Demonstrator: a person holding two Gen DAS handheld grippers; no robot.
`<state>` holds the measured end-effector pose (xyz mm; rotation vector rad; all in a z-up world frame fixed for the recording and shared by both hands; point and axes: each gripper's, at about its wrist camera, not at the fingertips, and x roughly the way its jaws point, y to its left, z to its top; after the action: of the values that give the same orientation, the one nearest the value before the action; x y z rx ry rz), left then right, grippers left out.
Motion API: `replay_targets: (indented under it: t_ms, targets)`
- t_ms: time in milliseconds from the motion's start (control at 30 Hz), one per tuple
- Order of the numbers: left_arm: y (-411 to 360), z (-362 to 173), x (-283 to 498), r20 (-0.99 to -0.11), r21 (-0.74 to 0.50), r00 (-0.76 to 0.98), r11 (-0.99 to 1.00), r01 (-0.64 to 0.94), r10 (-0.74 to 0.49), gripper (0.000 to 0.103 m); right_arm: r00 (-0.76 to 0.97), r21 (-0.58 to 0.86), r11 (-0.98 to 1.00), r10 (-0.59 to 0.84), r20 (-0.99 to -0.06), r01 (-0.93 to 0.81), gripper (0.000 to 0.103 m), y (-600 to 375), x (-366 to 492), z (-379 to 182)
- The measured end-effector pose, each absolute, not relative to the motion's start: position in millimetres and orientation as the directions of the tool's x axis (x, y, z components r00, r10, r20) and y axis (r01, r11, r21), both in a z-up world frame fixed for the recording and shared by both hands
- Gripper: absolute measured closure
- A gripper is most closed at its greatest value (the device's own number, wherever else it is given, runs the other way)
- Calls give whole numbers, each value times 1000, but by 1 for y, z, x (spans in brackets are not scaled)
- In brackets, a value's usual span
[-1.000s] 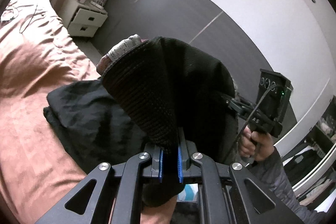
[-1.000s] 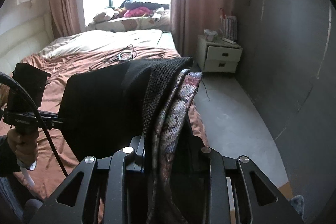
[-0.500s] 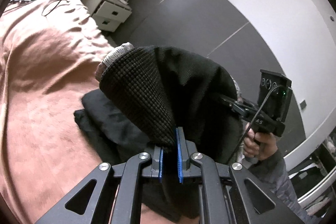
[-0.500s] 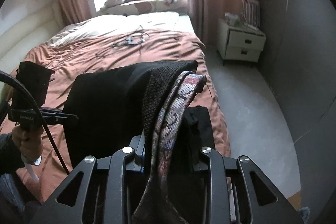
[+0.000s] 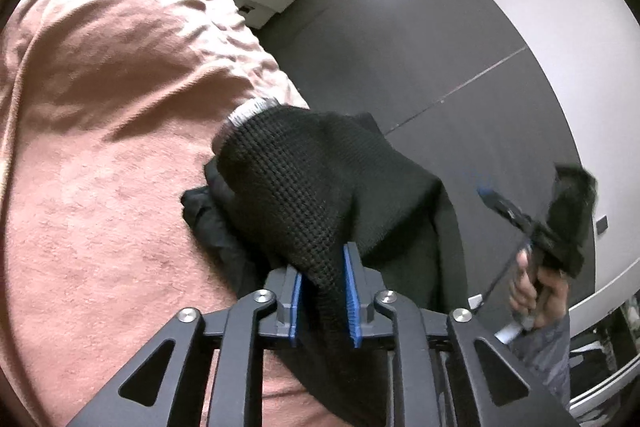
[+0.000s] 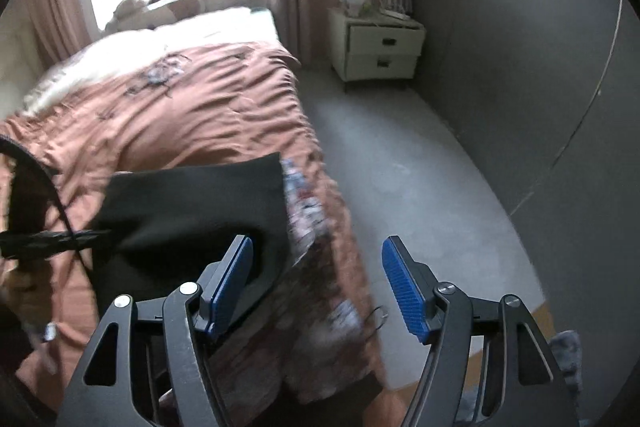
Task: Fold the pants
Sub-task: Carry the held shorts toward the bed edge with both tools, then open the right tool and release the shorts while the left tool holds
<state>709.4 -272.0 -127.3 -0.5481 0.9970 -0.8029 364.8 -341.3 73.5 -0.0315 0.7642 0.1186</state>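
Observation:
The black pants (image 5: pixel 320 183) have a waffle-knit outside and a patterned lining. They lie bunched on the brown bedspread (image 5: pixel 100 131) near the bed's edge. My left gripper (image 5: pixel 323 291) has its blue pads a little apart, with a fold of the knit cloth still between them. My right gripper (image 6: pixel 320 279) is wide open and empty. The pants (image 6: pixel 192 203) and their patterned lining (image 6: pixel 316 267) lie just below and left of it. The right gripper also shows in the left wrist view (image 5: pixel 520 223), blurred.
A white nightstand (image 6: pixel 376 47) stands by the grey wall past the bed's corner. Grey floor (image 6: pixel 420 187) runs along the bed's right side. Cables (image 6: pixel 160 75) lie farther up the bedspread, and pillows and clothes pile under the window.
Both grippers have lowered the pants onto the bed. My right gripper has opened and let go of the cloth. My left gripper's pads have parted somewhat.

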Motion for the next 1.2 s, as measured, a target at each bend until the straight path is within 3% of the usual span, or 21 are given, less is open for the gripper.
replay_targets:
  t_ms: [167,400,767,833,900,967,1033,1100,1200]
  targets:
    - [-261,-125,716,-514,-734,347,612,296,-784,61,726,58,986,154,-671,-155,37,-346,295,65]
    - [-260,-127,723,-529,-724,349,626,289,-773,61,730,92,976,208,-650,-196,32,-353,233,40]
    - [-269,-129,715,-558,-691,348,654,306,-753,61,721,59,977,192,-666,-206,34,-335,236,1]
    - [-273,-130,715,-568,-684,344,661,309,-748,61,710,63,973,207,-673,-224,53,-327,243,0]
    - [-277,-131,715,-572,-678,340,664,315,-746,62,691,84,968,227,-687,-235,57,-321,253,-3]
    - [-280,-131,715,-578,-671,340,670,319,-741,66,671,71,971,211,-711,-229,69,-319,262,-7]
    - [-282,-131,715,-583,-663,341,675,324,-737,67,639,86,970,215,-739,-227,91,-323,271,-10]
    - [-284,-131,715,-588,-656,342,680,328,-733,70,619,88,970,212,-756,-225,101,-327,278,-11]
    - [-287,-131,715,-607,-631,343,697,341,-717,79,612,69,972,196,-766,-224,103,-331,282,-3]
